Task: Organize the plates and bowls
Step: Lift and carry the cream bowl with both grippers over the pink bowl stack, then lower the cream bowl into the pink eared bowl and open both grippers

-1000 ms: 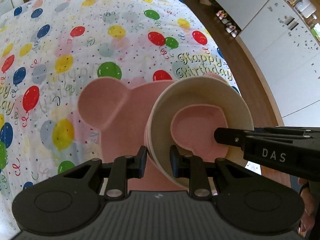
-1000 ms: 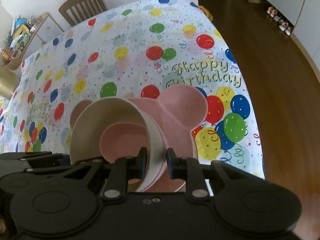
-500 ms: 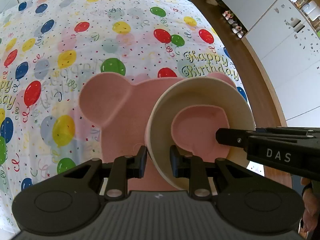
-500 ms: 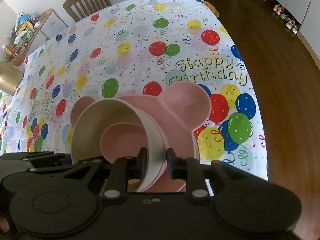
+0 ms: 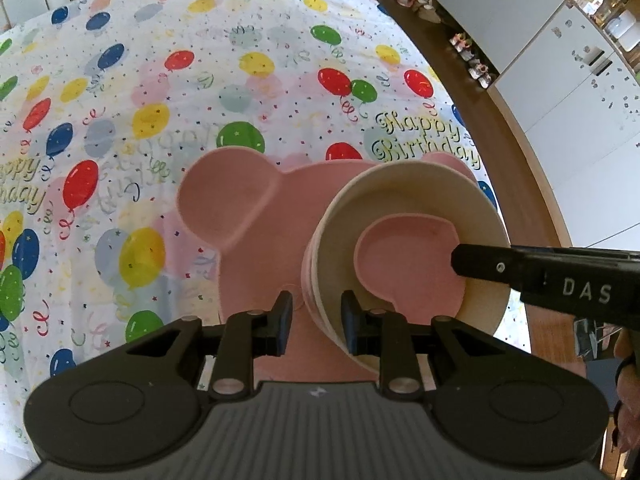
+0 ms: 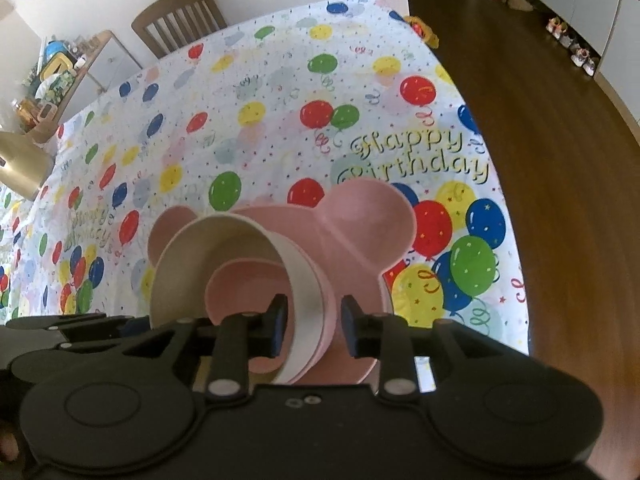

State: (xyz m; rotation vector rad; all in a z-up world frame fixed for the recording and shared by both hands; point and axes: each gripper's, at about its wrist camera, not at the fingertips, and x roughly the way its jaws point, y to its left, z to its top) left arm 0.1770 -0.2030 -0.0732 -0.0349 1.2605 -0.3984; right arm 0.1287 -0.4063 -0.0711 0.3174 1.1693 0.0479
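Note:
A stack of bowls, cream one (image 5: 412,200) on top over pink ones, holds a small pink dish (image 5: 408,256) inside. It sits on a pink bear-shaped plate (image 5: 256,216) on the balloon tablecloth. My left gripper (image 5: 316,322) has its jaws spread a little, straddling the stack's left wall without squeezing it. My right gripper (image 6: 314,330) straddles the stack's right wall (image 6: 308,292) the same way, jaws a little apart. The right gripper's finger (image 5: 520,272) shows in the left wrist view over the dish. The plate (image 6: 360,232) also shows in the right wrist view.
The table's right edge (image 6: 508,216) drops to a wooden floor. White cabinets (image 5: 560,64) with shoes along their base stand to the right. A wooden chair (image 6: 180,20) is at the table's far end. A shelf with clutter (image 6: 52,80) is at far left.
Both grippers' jaws have opened slightly around the bowl stack's walls. Both cameras have drawn back a little, showing more of the table.

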